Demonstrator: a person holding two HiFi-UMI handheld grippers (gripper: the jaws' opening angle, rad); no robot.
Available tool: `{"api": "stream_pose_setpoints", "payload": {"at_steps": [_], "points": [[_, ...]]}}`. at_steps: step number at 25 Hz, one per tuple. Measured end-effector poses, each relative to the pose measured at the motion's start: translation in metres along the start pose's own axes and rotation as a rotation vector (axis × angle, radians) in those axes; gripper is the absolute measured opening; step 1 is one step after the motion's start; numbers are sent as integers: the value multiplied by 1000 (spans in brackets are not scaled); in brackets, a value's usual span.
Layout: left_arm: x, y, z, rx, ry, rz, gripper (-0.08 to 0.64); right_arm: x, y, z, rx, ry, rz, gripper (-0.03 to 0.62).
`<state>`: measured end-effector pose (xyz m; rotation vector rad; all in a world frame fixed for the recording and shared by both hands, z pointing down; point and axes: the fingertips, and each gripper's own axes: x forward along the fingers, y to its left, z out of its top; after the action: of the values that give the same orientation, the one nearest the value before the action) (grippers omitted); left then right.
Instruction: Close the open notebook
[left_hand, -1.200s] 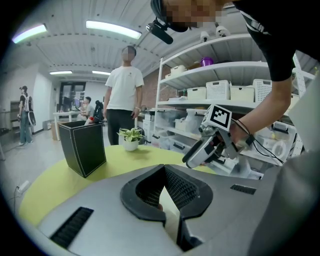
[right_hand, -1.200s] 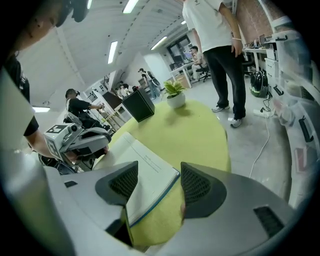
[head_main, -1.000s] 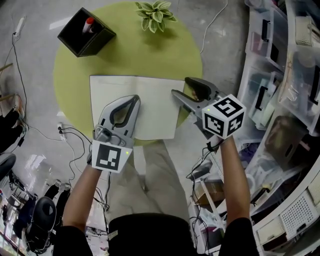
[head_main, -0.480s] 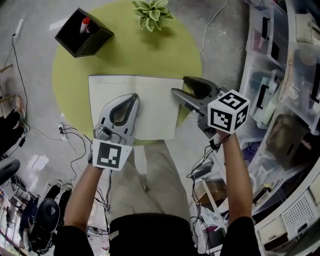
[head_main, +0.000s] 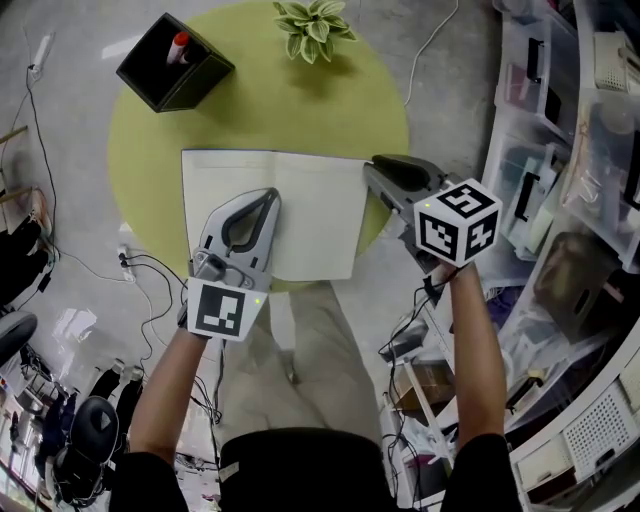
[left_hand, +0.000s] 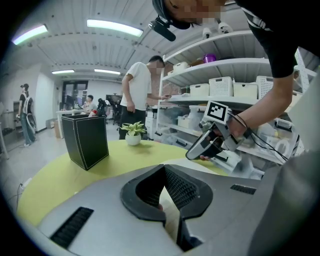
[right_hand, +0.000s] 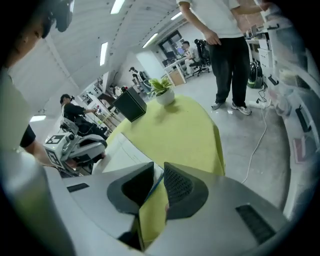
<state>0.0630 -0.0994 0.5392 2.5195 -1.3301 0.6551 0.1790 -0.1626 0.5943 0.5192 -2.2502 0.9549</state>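
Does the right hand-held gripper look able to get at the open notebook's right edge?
Likely yes. The right hand-held gripper is at the right edge of the notebook; its jaws have just been closing with that edge between them. Nothing blocks it; the left hand-held gripper is over the left page.

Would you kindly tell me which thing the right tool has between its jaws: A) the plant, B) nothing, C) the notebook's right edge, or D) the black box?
C: the right tool has just been closing its jaws, and the right edge of the notebook is caught between them.
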Motion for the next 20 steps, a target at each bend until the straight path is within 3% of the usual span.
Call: {"api": "stream_pose_setpoints", "payload": {"at_steps": [12,20], "points": [[1,0,-3,-4,-5,0,17,9,3,-5,-311,249,-130,52],[1,0,-3,-18,-4,-3,17,12,2,-7,-373,301,-159,40]]}}
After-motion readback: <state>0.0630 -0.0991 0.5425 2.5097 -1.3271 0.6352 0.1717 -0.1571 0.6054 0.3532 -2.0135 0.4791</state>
